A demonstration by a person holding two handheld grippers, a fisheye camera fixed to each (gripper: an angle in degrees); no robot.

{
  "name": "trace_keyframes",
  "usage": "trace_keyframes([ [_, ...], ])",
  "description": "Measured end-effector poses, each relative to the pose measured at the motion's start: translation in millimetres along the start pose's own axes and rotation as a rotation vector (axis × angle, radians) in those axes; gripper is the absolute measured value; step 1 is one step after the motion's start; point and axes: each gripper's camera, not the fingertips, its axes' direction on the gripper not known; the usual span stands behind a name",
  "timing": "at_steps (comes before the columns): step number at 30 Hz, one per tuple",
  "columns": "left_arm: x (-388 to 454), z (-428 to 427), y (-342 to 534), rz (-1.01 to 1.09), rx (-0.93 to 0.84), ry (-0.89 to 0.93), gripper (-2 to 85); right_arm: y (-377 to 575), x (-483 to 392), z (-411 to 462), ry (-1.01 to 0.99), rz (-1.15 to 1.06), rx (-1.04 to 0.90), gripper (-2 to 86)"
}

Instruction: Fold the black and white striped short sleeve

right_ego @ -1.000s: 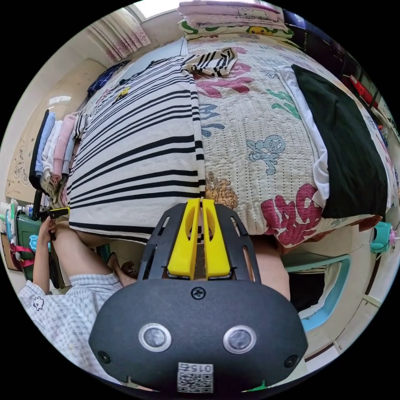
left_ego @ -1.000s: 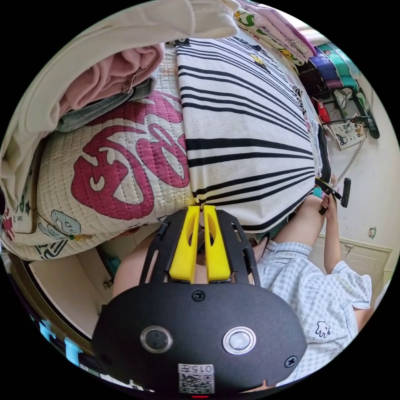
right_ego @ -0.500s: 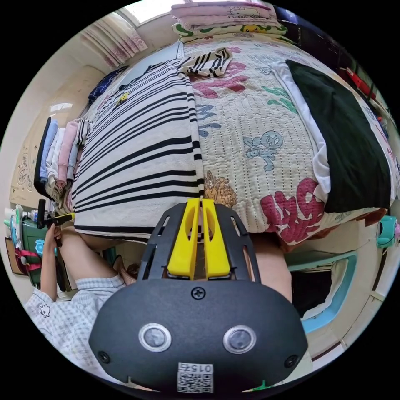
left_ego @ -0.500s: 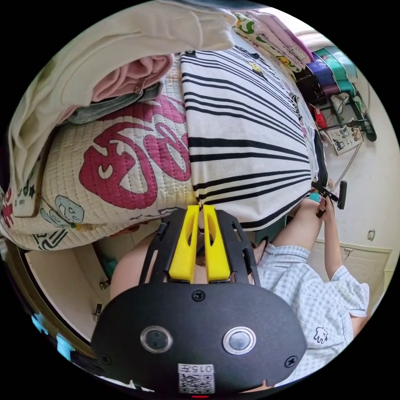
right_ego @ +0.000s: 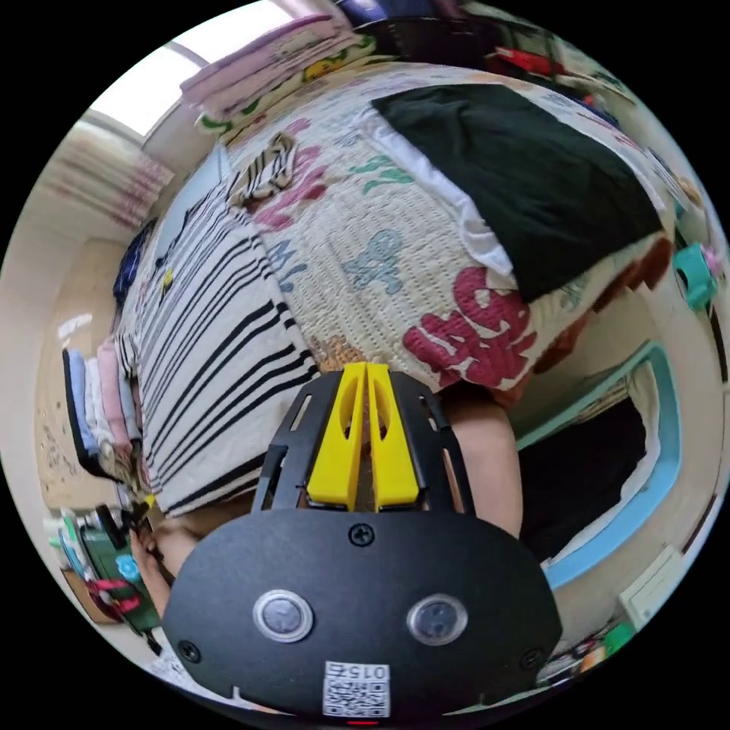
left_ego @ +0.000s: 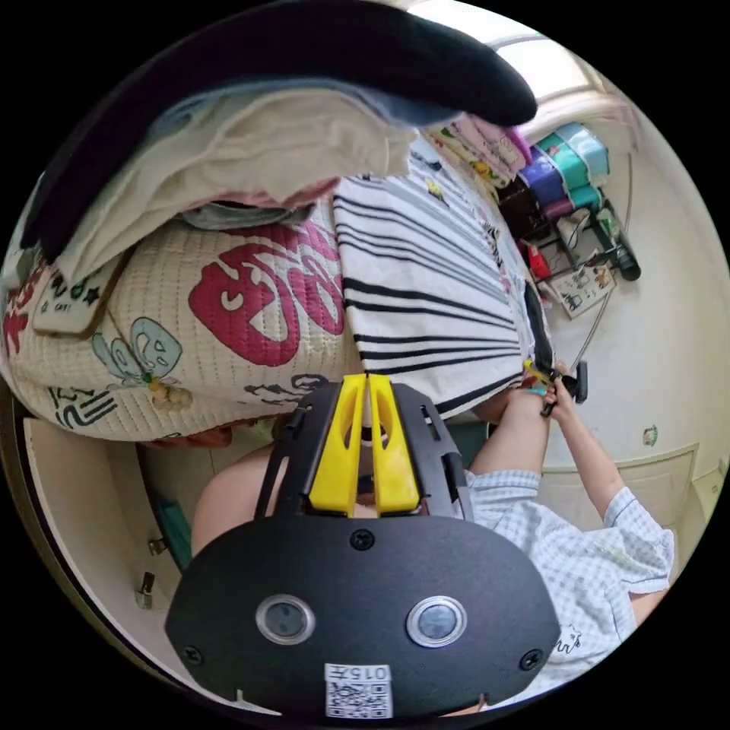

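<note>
Striped shirt lies spread flat, unfolded, on the quilt of a bed, its hem hanging at the near edge of the mattress. Left gripper: yellow jaws drawn together at one hem corner, a sliver of striped cloth between them. Right gripper: jaws likewise narrow at the opposite hem corner; whether cloth is actually pinched there is hard to make out. One sleeve lies crumpled at the far end. No fold appears made; judged from the flat lie, the task is at its start, with every fold left. Beside the shirt stand a stack of folded clothes on one side and a black garment over a white one on the other. The person's checked sleeve shows; the collar end is too distorted to read.
</note>
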Motion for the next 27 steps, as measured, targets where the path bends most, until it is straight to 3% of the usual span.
trace_keyframes([
  [7, -35.5, -80.4, 58.2, -0.012, 0.392, 0.245, -0.9, 8.9, 9.1, -72.7, -0.297, 0.231, 0.290, -0.5],
  [11, -22.3, -105.5, 87.9, 0.158, 0.590, 0.365, -0.9, -0.7, -19.8, -86.2, -0.412, 0.275, 0.362, -0.5],
  [16, 11.1, -115.8, 103.6, 0.246, 0.655, 0.232, -0.9, -12.4, -90.8, -71.1, -0.297, 0.114, 0.348, -0.5],
  [24, 48.9, -99.1, 83.6, 0.306, 0.551, 0.195, -0.9, -30.2, -206.5, -32.7, 0.187, -0.341, 0.361, -0.9],
  [27, 65.5, -85.1, 70.2, 0.322, 0.501, 0.162, -0.8, -30.8, -217.6, -20.0, 0.167, -0.409, 0.373, -0.9],
])
